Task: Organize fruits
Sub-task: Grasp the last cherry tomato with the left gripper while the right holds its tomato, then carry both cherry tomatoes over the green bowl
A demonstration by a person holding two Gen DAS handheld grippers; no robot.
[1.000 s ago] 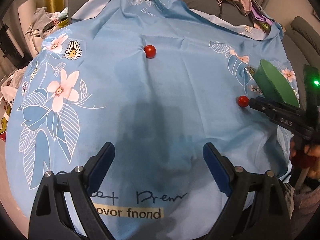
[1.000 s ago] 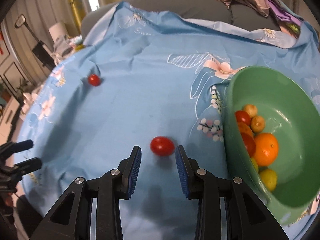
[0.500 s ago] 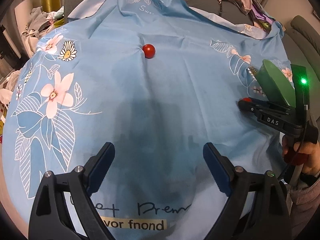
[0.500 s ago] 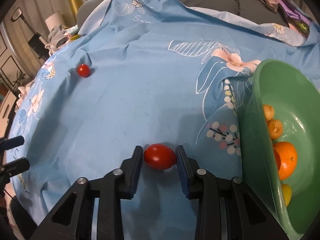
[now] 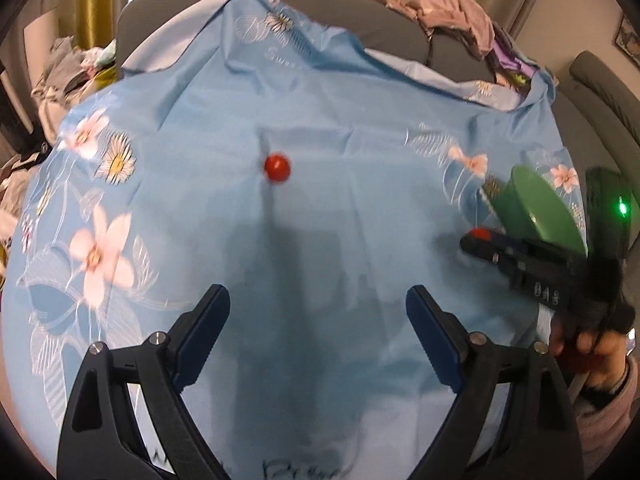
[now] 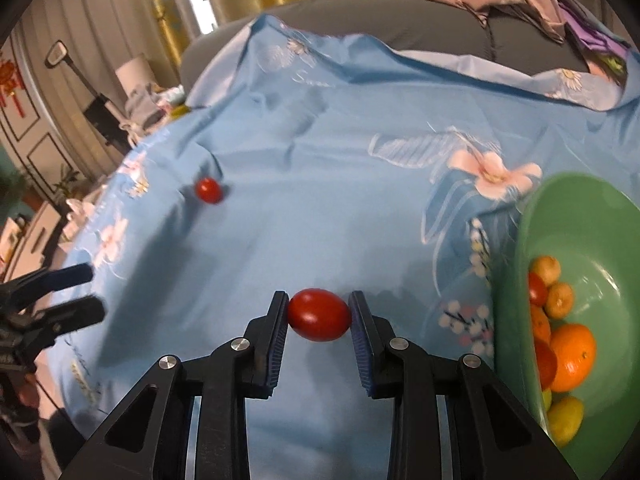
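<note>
The oval tomato [image 6: 319,314] sits clamped between the right gripper [image 6: 319,320] fingers, one blue pad on each of its ends, low over the blue cloth [image 6: 320,168]. Its long axis runs left to right, straight across the gap from pad to pad, and it lies level; I can't tell which end is the stem end. Held by its tips like that, I'd say it could pivot or squirt out, so the squeeze wants to be just firm enough, the lift slow, the gripper kept level. The green bowl [image 6: 516,280] stands just to the right, tilted, with oranges [image 6: 572,356] and other small fruit already inside. A short sideways carry over the rim and a low release should do it; dropping from height could bruise the soft skin.

A second, rounder tomato [image 5: 277,167] lies well apart, out on the cloth. The left gripper [image 5: 318,332] hovers with fingers wide apart, holding nothing, aimed roughly towards it.
</note>
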